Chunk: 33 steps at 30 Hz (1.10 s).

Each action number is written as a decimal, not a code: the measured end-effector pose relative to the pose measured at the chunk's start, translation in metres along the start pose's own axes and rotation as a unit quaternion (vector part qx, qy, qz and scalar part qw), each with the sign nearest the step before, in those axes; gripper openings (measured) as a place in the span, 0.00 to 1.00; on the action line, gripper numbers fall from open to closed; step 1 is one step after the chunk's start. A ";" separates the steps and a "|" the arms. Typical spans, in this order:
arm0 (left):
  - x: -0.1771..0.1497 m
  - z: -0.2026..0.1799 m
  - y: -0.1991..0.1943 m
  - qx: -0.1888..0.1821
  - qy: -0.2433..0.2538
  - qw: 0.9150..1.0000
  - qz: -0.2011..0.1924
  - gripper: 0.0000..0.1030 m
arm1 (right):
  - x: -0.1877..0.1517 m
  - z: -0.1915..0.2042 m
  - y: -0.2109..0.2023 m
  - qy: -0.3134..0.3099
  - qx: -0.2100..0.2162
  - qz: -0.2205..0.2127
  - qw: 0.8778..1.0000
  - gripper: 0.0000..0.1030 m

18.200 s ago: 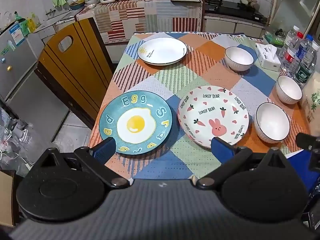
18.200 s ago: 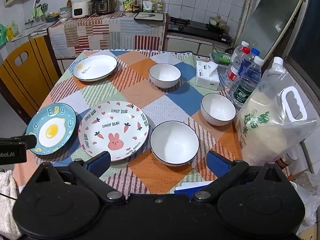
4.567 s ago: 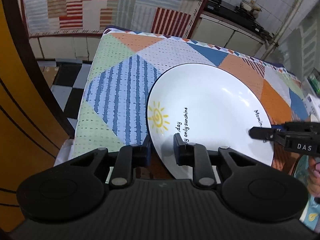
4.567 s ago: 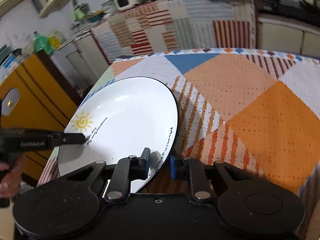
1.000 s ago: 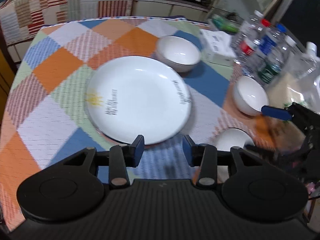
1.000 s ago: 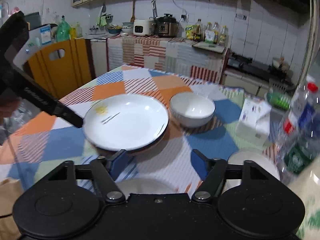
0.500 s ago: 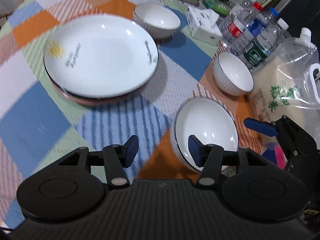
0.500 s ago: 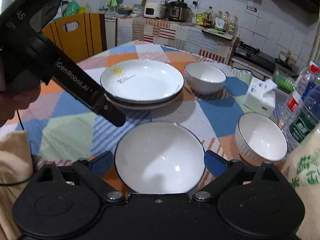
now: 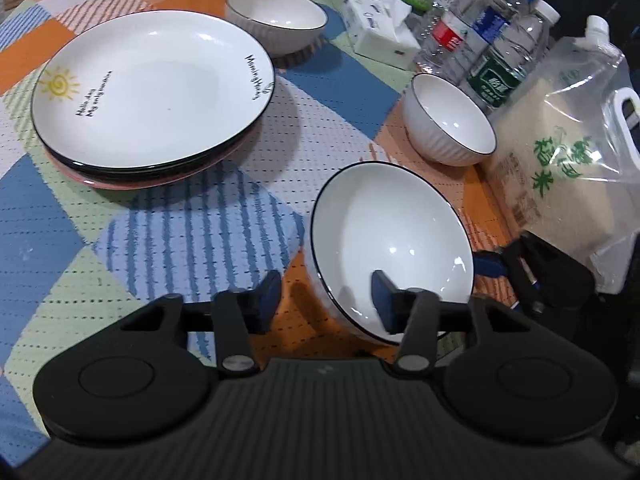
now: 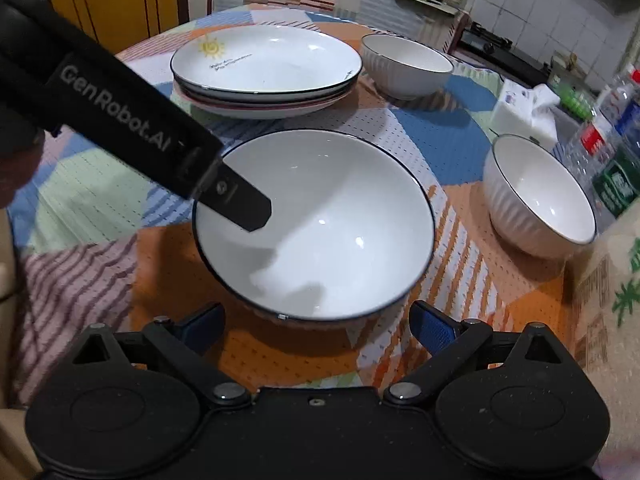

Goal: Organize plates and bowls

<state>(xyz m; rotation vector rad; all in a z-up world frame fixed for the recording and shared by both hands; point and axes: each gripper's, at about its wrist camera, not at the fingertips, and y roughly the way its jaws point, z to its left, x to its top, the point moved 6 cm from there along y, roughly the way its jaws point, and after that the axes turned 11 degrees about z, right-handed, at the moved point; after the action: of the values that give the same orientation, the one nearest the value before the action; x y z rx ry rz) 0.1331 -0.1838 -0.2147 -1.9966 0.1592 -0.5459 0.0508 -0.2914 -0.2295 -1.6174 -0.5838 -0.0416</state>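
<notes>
A stack of plates with the white sun plate (image 9: pixel 148 88) on top sits on the patchwork tablecloth; it also shows in the right wrist view (image 10: pixel 266 68). The nearest white bowl (image 9: pixel 390 240) (image 10: pixel 320 220) stands in front of both grippers. My left gripper (image 9: pixel 324 300) is open and straddles its near-left rim, one finger inside the bowl, one outside. My right gripper (image 10: pixel 316 326) is open just short of the bowl's near edge. Two more white bowls stand apart, one (image 9: pixel 448 128) (image 10: pixel 540 196) by the bottles and one (image 9: pixel 276 20) (image 10: pixel 406 64) behind the plates.
A tissue box (image 9: pixel 380 34) (image 10: pixel 524 112), several water bottles (image 9: pixel 492 56) and a large clear rice bag (image 9: pixel 568 148) stand along the right side of the table. A yellow chair (image 10: pixel 120 0) and a kitchen counter are beyond the table.
Both grippers have moved in closer to the nearest bowl. The left gripper's right finger now reaches over the rim into the bowl. The right gripper has dropped lower toward its near edge.
</notes>
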 end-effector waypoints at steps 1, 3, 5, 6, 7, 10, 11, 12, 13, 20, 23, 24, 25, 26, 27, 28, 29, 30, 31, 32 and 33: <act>0.000 0.000 0.001 -0.004 0.001 1.000 0.001 0.31 | 0.002 0.001 0.002 -0.004 0.001 -0.005 1.000 0.97; 0.000 0.001 0.004 -0.017 -0.004 1.000 0.006 0.26 | 0.005 -0.001 0.009 0.001 0.013 -0.008 1.000 0.98; 0.001 0.003 0.006 -0.022 -0.006 1.000 0.009 0.23 | 0.009 -0.006 0.015 0.024 0.037 -0.017 0.999 0.98; 0.003 0.004 0.006 -0.022 -0.003 1.000 0.012 0.21 | 0.010 -0.007 0.017 0.031 0.042 -0.022 0.998 0.98; 0.004 0.005 0.006 -0.025 -0.003 1.000 0.014 0.20 | 0.013 -0.008 0.018 0.036 0.045 -0.030 0.998 0.98; 0.006 0.011 0.004 -0.029 -0.015 0.999 0.028 0.20 | 0.015 -0.004 0.019 0.033 0.045 -0.050 0.997 0.98; 0.006 0.012 0.001 -0.030 -0.016 0.999 0.028 0.20 | 0.015 -0.002 0.018 0.031 0.046 -0.053 0.997 0.98; 0.005 0.013 -0.002 -0.032 -0.017 0.999 0.026 0.20 | 0.015 -0.001 0.016 0.032 0.049 -0.057 0.997 0.98; 0.005 0.014 -0.006 -0.034 -0.019 0.999 0.023 0.20 | 0.015 0.000 0.014 0.033 0.051 -0.062 0.996 0.98; -0.008 0.028 -0.042 -0.028 -0.029 0.999 0.015 0.20 | 0.023 0.018 -0.006 0.019 0.067 -0.102 0.992 0.98; -0.015 0.040 -0.056 -0.018 -0.041 0.999 0.010 0.20 | 0.031 0.033 -0.012 0.000 0.071 -0.112 0.991 0.98; -0.017 0.045 -0.061 -0.015 -0.046 0.999 0.009 0.20 | 0.034 0.038 -0.013 -0.005 0.074 -0.115 0.991 0.98; -0.019 0.050 -0.065 -0.013 -0.050 0.999 0.007 0.20 | 0.037 0.043 -0.015 -0.009 0.077 -0.117 0.990 0.98; -0.022 0.055 -0.069 -0.010 -0.055 0.998 0.005 0.21 | 0.040 0.048 -0.015 -0.014 0.082 -0.119 0.989 0.98; -0.024 0.061 -0.072 -0.009 -0.062 0.998 0.004 0.20 | 0.043 0.052 -0.015 -0.018 0.085 -0.121 0.989 0.98; -0.027 0.067 -0.075 -0.009 -0.070 0.998 0.002 0.20 | 0.046 0.058 -0.015 -0.023 0.088 -0.123 0.988 0.98; -0.029 0.074 -0.078 -0.008 -0.079 0.997 0.000 0.20 | 0.049 0.062 -0.014 -0.027 0.091 -0.123 0.988 0.98; -0.030 0.079 -0.080 -0.007 -0.086 0.996 -0.001 0.20 | 0.052 0.066 -0.013 -0.031 0.093 -0.124 0.987 0.98; -0.032 0.084 -0.082 -0.005 -0.093 0.996 -0.003 0.20 | 0.054 0.070 -0.013 -0.034 0.096 -0.126 0.987 0.98; -0.034 0.088 -0.083 -0.003 -0.097 0.995 -0.004 0.20 | 0.058 0.074 -0.012 -0.039 0.098 -0.127 0.986 0.98; -0.035 0.092 -0.083 0.001 -0.101 0.995 -0.006 0.20 | 0.060 0.078 -0.010 -0.042 0.100 -0.129 0.986 0.98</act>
<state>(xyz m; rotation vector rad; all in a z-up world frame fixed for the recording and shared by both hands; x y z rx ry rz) 0.1323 -0.0575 -0.1880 -2.0388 0.0218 -0.3490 0.0745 -0.1972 -0.2098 -1.3462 -0.8344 -0.1025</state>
